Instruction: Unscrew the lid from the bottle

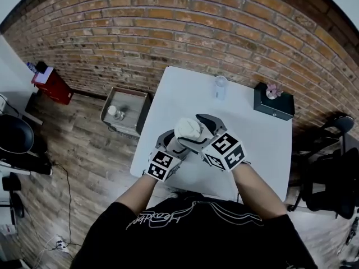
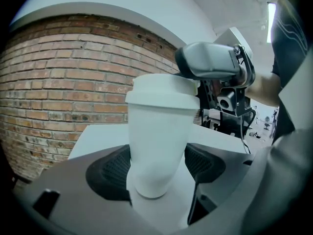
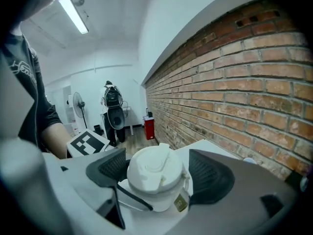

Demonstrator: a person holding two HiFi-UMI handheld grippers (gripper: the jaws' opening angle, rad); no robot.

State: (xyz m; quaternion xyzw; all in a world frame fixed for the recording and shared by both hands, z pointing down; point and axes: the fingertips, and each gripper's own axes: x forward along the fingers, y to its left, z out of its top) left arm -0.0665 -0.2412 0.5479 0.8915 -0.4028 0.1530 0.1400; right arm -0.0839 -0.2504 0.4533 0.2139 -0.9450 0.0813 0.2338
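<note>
Lid (image 3: 156, 173) top (tabbed) shows only in right gripper view.

A small clear container (image 1: 220, 87) is standing near the white rectangular table's (image 1: 179, 94) far edge, a black box (image 1: 274, 104) (pink flower (image 1: 273, 89) on top) sitting to its right.

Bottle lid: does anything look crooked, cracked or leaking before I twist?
Nothing spilled or cracked. The lid sits square on the bottle. Only oddity: a small brownish tag pokes out under its rim.

Bright, even light; ceiling strip lamp (image 3: 73, 14) overhead; fisheye warp, dark corners.
</note>
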